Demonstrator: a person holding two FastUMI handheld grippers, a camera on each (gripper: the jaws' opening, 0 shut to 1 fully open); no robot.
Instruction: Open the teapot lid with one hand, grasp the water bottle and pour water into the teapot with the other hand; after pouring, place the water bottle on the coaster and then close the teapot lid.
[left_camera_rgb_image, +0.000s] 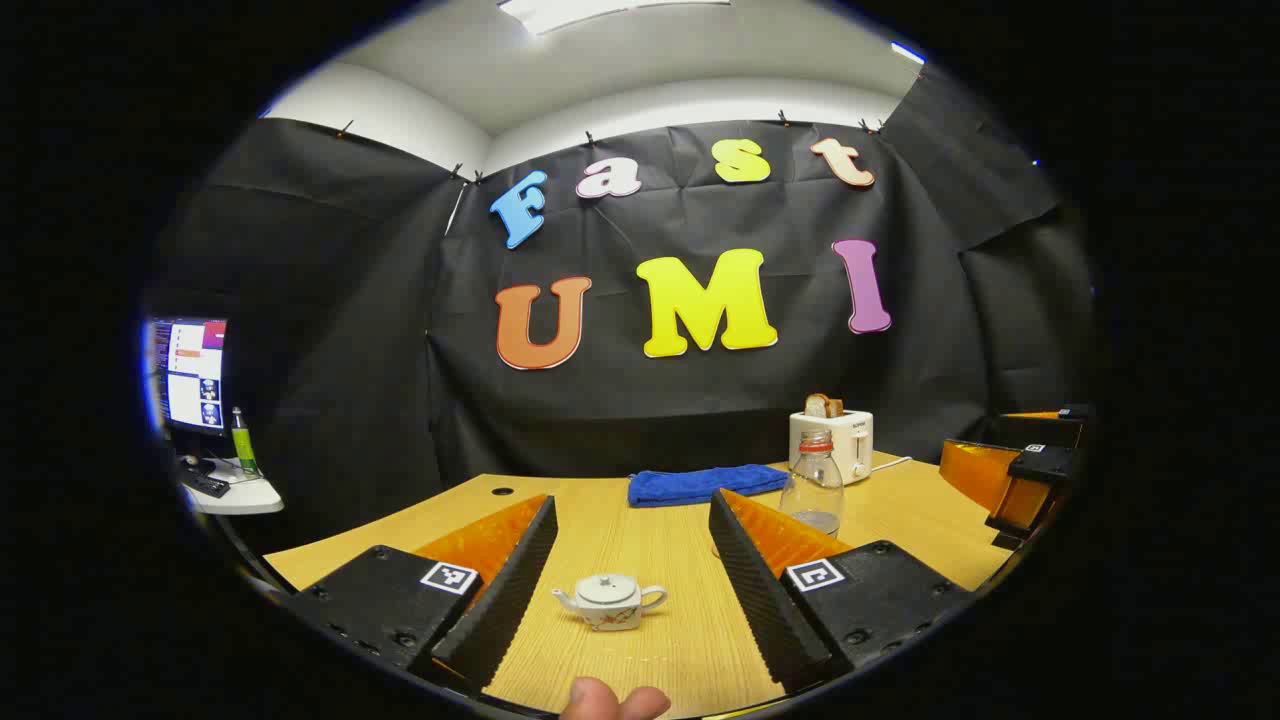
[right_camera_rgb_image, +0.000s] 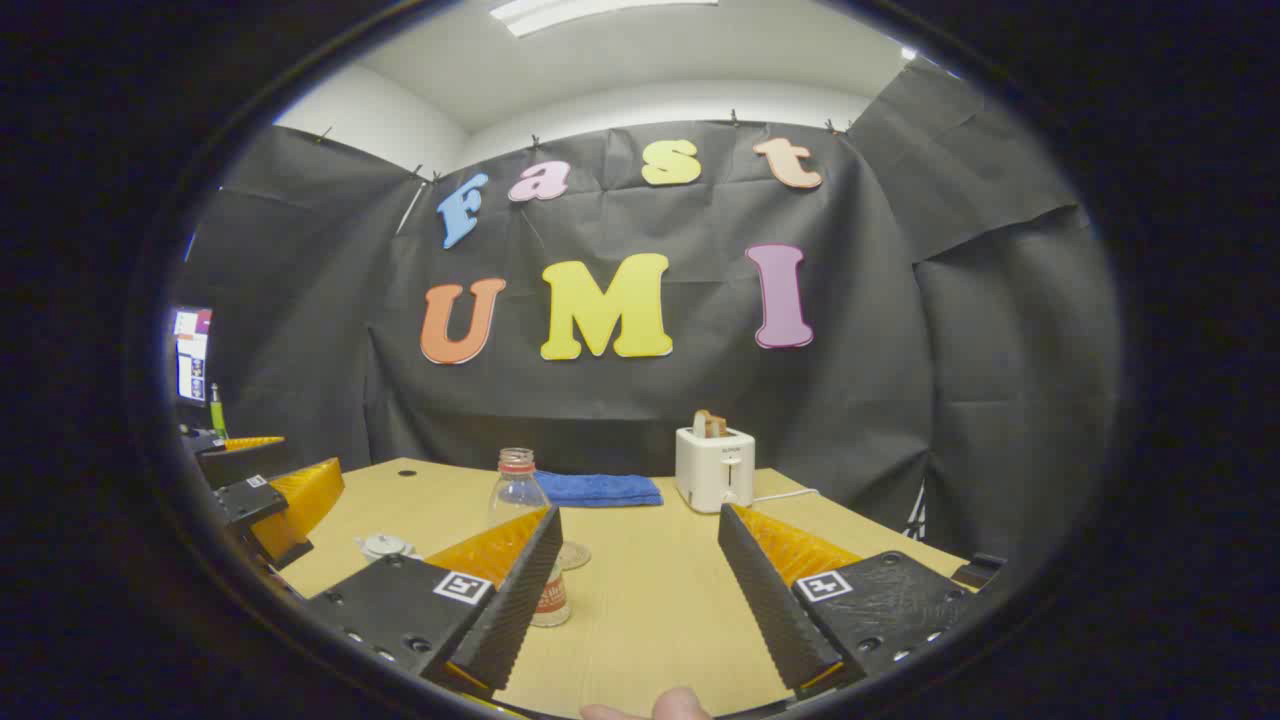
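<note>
A: Nearest the lens in the left gripper view, the left gripper (left_camera_rgb_image: 630, 570) hangs spread wide over the wooden table (left_camera_rgb_image: 660, 660), holding nothing. Between its ridged fingers (left_camera_rgb_image: 510, 585), a little farther off, sits the teapot (left_camera_rgb_image: 610, 603), with the lid (left_camera_rgb_image: 606, 588) on.

B: So the opening step isn't done. That looks like the job in hand: lining up on the lid.

A: Agreed. The next move probably calls for dropping down and pinching the small knob on top. It's a squat, glazed ceramic pot, pale with a painted pattern, so slick and easy to nudge.

B: And the right gripper (right_camera_rgb_image: 640, 580)?

A: Spread apart as well, empty. The water bottle (right_camera_rgb_image: 520, 520) stands just beyond its left finger, partly hidden behind it. Clear, ribbed plastic, red collar at the neck, a little water low down.

B: The coaster (right_camera_rgb_image: 572, 555)?

A: A small round disc just beside the bottle's base; material can't be told.

B: Farther back?

A: A folded blue towel (left_camera_rgb_image: 705, 484), soft and nubbly, then a boxy white toaster (left_camera_rgb_image: 838, 444) with bread slices (left_camera_rgb_image: 823, 405) poking out.
</note>
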